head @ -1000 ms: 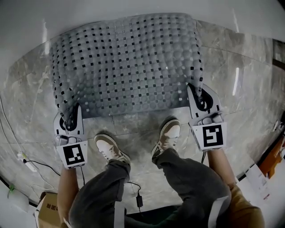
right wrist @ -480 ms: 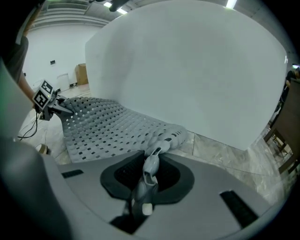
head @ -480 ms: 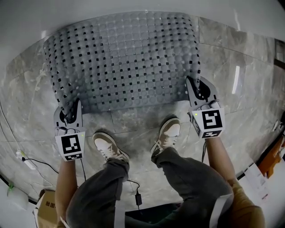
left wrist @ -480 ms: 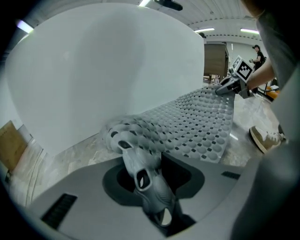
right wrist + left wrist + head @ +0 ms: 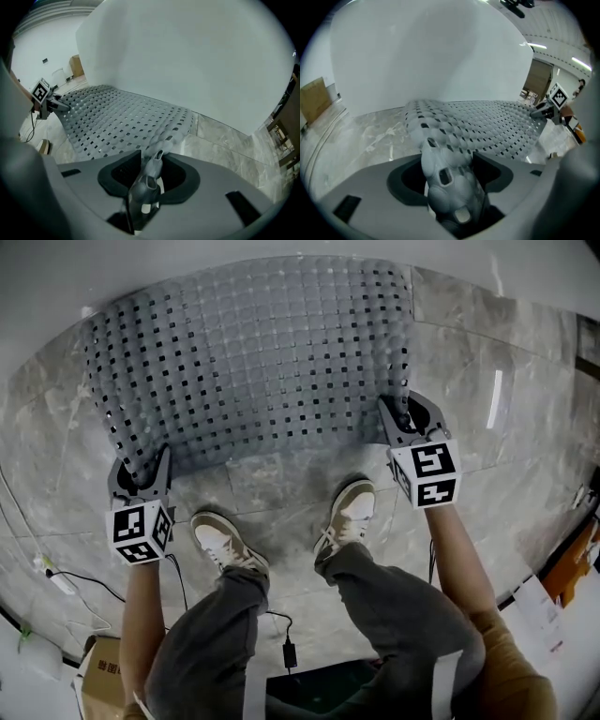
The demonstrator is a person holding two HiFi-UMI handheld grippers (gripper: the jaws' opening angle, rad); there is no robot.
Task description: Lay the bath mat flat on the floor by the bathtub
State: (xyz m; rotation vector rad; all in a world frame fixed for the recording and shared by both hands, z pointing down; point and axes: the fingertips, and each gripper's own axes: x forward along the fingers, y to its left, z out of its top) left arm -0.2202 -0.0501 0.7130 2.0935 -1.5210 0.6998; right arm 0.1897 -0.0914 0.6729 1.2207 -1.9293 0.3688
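Where the mat lies: the grey perforated rubber bath mat is spread over the grey marble tile floor, its far edge along the foot of the white bathtub wall.
Done so far: most of the sheet looks flat and roughly square to the tub.
Left to do: the two near corners are lifted off the tiles, and the left edge curls upward. By my judgement they need only dropping, then perhaps a smoothing of that curl.
Left gripper: its jaws are opening and stand clearly apart. The mat's near left corner sits bunched between them, and nothing shows them squeezing it.
Right gripper: its jaws are opening too, with a narrower gap. The near right corner stands as a thin fold between them with a sliver of light beside it, so the pinch seems to be let go.
Feet: the person's pale sneakers stand on bare tile just behind the mat's near edge, not touching it.
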